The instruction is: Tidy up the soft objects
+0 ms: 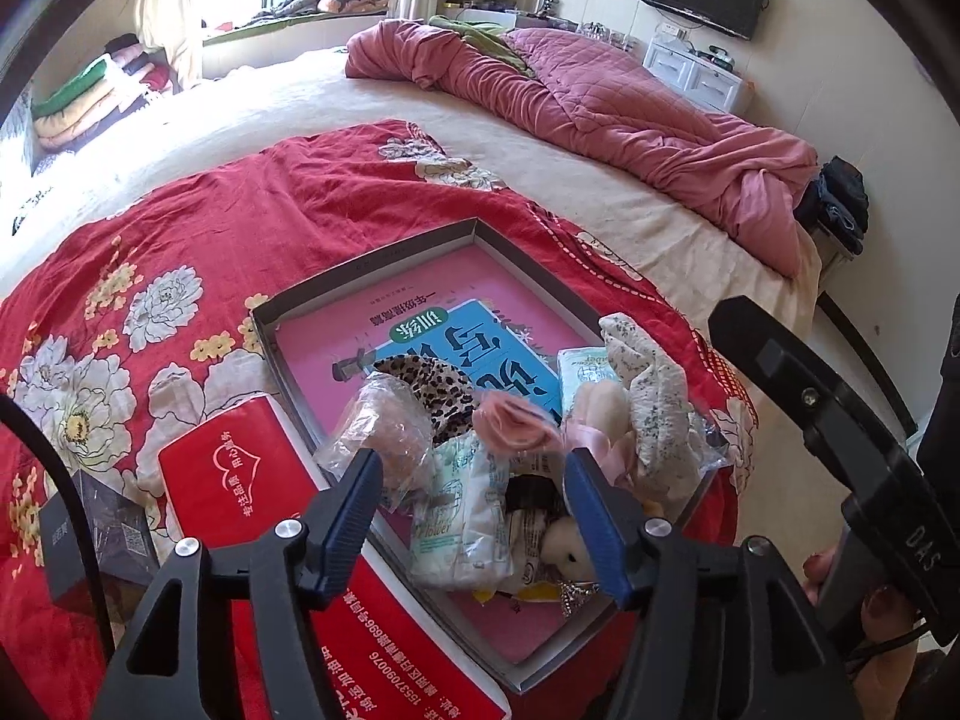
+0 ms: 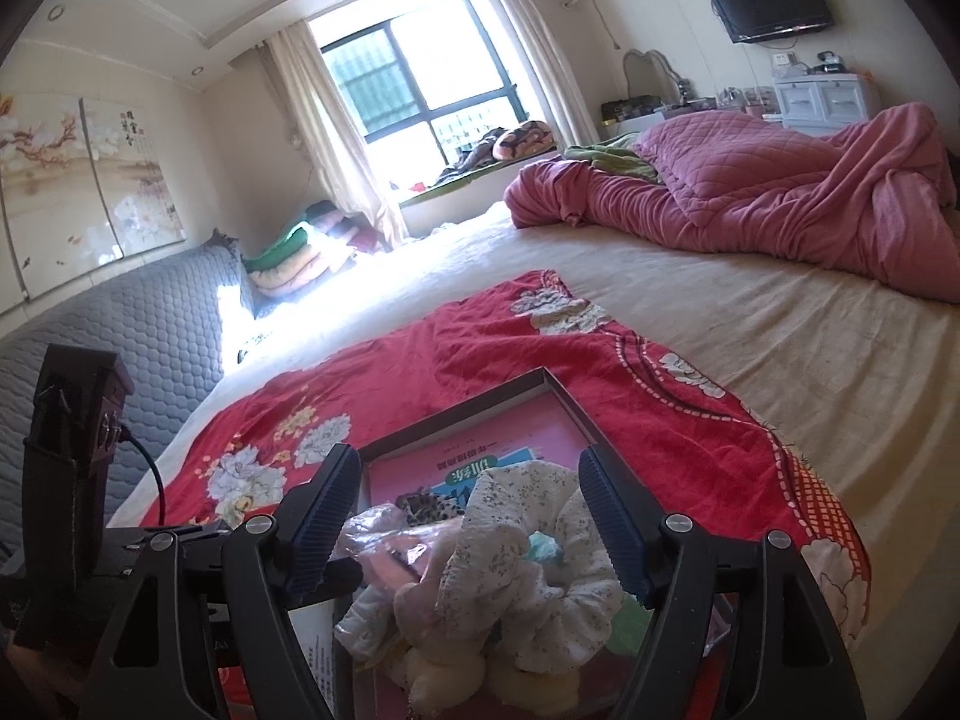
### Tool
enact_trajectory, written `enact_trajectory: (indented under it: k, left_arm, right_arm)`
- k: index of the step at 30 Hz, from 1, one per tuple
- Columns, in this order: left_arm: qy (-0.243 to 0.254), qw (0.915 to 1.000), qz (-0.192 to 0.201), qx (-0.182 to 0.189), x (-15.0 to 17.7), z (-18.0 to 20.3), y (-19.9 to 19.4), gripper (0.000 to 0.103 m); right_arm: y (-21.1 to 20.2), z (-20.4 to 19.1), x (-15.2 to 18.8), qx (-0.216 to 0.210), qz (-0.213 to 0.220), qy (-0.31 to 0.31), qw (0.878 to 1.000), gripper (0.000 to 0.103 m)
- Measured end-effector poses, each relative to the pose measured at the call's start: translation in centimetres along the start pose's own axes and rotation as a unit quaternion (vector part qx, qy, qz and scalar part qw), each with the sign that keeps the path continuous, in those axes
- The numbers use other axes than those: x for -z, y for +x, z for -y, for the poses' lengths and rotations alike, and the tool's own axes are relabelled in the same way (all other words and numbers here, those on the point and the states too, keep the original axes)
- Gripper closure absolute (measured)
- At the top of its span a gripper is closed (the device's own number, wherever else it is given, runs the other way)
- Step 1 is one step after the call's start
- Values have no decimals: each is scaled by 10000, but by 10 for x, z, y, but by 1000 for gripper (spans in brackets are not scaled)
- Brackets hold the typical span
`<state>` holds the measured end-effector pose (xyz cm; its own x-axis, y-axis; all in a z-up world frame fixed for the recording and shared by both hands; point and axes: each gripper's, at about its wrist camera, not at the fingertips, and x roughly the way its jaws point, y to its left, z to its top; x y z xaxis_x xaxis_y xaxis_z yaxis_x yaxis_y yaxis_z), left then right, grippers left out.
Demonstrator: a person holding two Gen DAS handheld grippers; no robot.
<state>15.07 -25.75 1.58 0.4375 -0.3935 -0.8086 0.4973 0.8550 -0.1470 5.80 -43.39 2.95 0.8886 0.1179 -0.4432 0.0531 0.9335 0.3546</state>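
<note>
A shallow grey box (image 1: 366, 261) lies on a red floral blanket (image 1: 180, 228), with a pink book and a blue book (image 1: 480, 336) inside. Piled on the books are a leopard scrunchie (image 1: 438, 384), a pink scrunchie (image 1: 519, 429), a white floral scrunchie (image 1: 648, 396), tissue packs (image 1: 462, 516), a crinkled clear bag (image 1: 384, 420) and a small cream plush (image 1: 570, 546). My left gripper (image 1: 468, 480) hovers open just above the pile, the pink scrunchie lying loose below its tips. My right gripper (image 2: 471, 480) is open over the floral scrunchie (image 2: 528, 534), whose folds sit between the fingers without being pinched.
A red packet (image 1: 240, 480) and a small black box (image 1: 90, 534) lie left of the grey box. A bunched pink quilt (image 1: 600, 96) covers the far right of the cream bed (image 1: 420, 102). Folded bedding (image 2: 294, 264) is stacked by the window. A hand on the other tool's black handle (image 1: 840, 438) shows at right.
</note>
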Motion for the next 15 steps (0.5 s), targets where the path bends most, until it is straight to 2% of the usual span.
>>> enact_trajectory:
  k: [10,12,15]
  left_arm:
    - [-97,9995,283,-51,13,-11,-33,31]
    - [-108,9994,310,-93,16,-13,-38,26]
    - [-120,9991,401,-101,21,-17,-49,25]
  right_arm:
    - [-47,-26,-11,247,551,180,9980,25]
    - [-55,-34,-13,285,554,42,9980,25]
    - [-65,-47,-14,404,504,-108,9979,24]
